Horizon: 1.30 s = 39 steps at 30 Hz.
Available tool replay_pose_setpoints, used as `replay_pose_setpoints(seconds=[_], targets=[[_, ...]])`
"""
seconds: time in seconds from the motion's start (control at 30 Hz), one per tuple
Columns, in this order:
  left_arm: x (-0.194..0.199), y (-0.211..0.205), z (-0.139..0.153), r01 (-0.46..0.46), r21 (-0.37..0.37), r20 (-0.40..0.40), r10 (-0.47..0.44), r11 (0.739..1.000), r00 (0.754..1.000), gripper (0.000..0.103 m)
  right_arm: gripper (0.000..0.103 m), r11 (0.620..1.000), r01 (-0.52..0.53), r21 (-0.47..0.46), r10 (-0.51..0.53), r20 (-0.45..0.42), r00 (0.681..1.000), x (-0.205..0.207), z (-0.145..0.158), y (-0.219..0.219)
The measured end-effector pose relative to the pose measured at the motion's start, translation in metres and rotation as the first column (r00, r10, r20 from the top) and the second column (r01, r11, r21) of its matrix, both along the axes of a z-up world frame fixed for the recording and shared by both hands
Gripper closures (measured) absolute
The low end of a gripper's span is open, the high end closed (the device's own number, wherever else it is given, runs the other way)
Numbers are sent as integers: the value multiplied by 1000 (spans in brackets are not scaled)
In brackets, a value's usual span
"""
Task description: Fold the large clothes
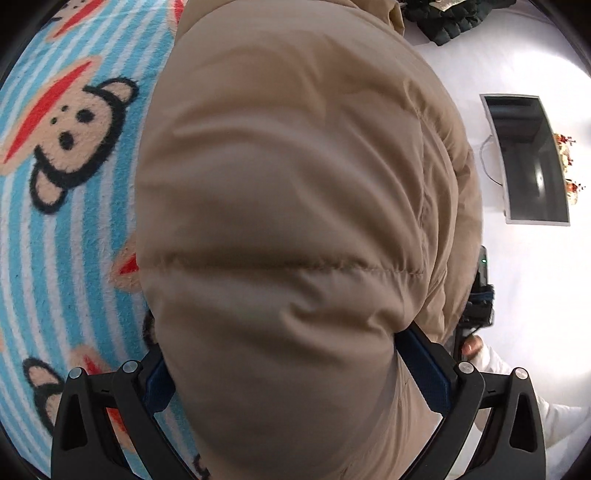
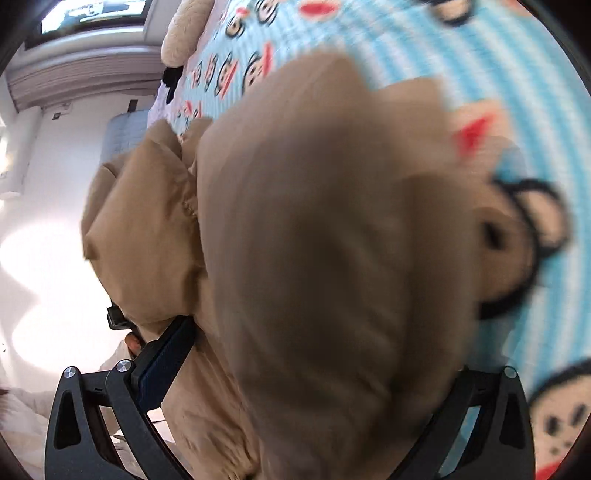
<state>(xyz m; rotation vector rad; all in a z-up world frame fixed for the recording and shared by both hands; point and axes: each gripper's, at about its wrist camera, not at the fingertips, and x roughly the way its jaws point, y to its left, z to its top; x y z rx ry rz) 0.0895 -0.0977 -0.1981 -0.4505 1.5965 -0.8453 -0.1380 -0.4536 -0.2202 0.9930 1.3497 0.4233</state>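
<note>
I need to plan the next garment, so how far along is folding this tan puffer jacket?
Done: no finished fold shows. In hand: the tan puffer jacket bulges between the fingers of both the left gripper and the right gripper, bunched above the monkey-print blanket. Left: laying it flat, folding it, then likely the dark garment beyond.

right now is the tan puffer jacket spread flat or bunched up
Bunched up: the tan puffer jacket bulges in thick rolls between the left gripper and right gripper fingers, above the monkey-print blanket.

puffy tan jacket (image 1: 288,221) crowding both views, striped monkey blanket (image 1: 66,229) bare beside it
</note>
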Motion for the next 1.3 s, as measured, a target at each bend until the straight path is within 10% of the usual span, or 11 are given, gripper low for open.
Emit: replay_pose_setpoints(seconds=[0.13,0.4,1.3], targets=[[-2,-1,18,0,45,52,-2,999,999,10,2,999,46,-11,-46,-15,999,2,0,3],[-1,5,44,-37,5,87,36,999,996,30,57,986,130,103,-130,-8,992,-12,7,-10],[-26,89,98,-135,-8,272,133,991,953,29,59,982,64,177,-99,194,976,72,50,98]])
